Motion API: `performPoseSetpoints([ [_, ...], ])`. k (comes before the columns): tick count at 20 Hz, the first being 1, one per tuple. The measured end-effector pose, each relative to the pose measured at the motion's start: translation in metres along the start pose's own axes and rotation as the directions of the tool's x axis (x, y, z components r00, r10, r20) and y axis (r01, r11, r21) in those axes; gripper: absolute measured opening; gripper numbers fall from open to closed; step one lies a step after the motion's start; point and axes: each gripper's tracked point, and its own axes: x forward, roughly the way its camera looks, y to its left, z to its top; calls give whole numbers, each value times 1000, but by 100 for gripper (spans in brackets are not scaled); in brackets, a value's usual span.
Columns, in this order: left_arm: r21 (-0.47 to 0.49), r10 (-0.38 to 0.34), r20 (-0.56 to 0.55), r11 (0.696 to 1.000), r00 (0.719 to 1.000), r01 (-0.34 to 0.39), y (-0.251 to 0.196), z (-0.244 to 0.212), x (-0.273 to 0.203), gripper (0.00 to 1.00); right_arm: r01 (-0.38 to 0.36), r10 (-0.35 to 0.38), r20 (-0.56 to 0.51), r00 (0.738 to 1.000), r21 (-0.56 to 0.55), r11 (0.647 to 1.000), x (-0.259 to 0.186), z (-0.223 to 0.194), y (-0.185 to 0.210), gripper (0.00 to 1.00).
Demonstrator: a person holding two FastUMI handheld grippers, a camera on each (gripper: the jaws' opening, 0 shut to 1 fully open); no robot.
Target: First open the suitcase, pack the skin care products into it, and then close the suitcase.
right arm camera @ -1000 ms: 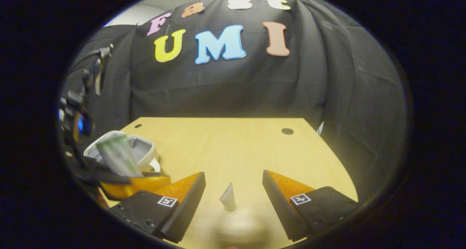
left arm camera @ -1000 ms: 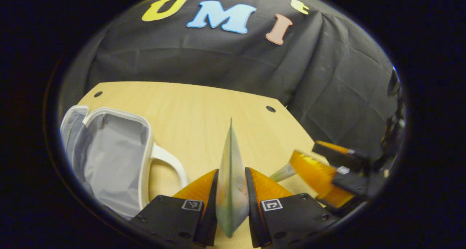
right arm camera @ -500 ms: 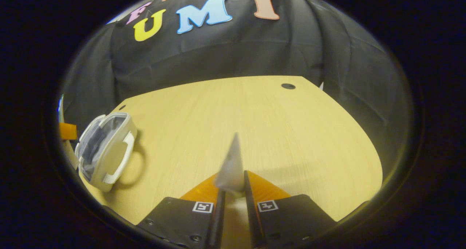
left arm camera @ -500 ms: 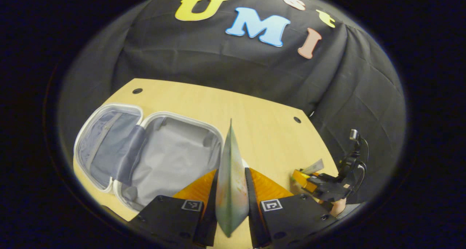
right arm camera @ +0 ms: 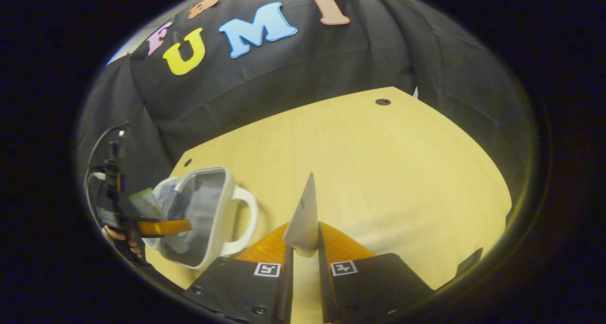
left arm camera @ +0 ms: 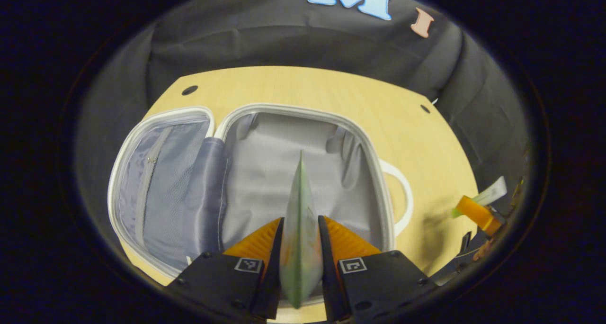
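Suitcase (left arm camera: 265, 172): white-rimmed, grey lining, lying open on the table (left arm camera: 412, 125). Left gripper (left arm camera: 300, 248) above it, fingers clamped on a green sachet (left arm camera: 299, 220). Right gripper (right arm camera: 304, 262), beside the suitcase handle (right arm camera: 244, 220), pinches a pale sachet (right arm camera: 304, 220); suitcase interior mostly hidden there.

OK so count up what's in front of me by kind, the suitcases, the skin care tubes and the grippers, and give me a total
Suitcase: 1, the white suitcase, lying open on the table.
Skin care tubes: 2, a green tube in the left gripper and a pale tube in the right gripper.
Grippers: 2.
Total: 5.
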Motion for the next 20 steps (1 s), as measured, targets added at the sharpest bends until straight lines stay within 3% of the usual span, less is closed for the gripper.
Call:
performPoseSetpoints([
  [4,75,16,-28,997,999,-13,19,-3,15,48,-87,87,-26,996,-11,996,-12,-16,72,23],
  [5,94,18,-10,995,1000,-17,22,2,13,48,-96,94,-34,995,-29,995,-9,-22,85,27],
  [7,113,2,55,994,998,-8,21,15,2,53,-118,115,-58,992,-59,991,-3,-31,107,23],
  [8,113,-5,93,994,996,-6,21,21,-7,77,-139,134,-78,988,-68,988,1,-37,119,23],
  [9,109,-18,135,994,991,4,22,27,-17,83,-155,149,-88,985,-73,985,5,-39,129,23],
  [12,60,-42,275,998,961,26,33,39,-59,89,-203,189,-125,974,-107,973,20,-45,156,23],
  [13,33,-32,313,999,949,22,42,42,-75,86,-219,202,-137,970,-122,968,28,-47,163,23],
  [16,-30,37,396,999,917,-27,82,45,-116,89,-231,197,-194,961,-172,958,52,-62,169,24],
  [18,-85,133,419,991,898,-107,123,41,-135,96,-237,195,-204,959,-206,949,63,-68,170,32],
  [19,-115,184,419,982,889,-149,146,37,-141,97,-237,196,-187,963,-229,944,66,-66,170,28],
  [20,-144,224,414,973,882,-180,164,30,-147,97,-236,197,-174,965,-248,939,65,-65,170,44],
])
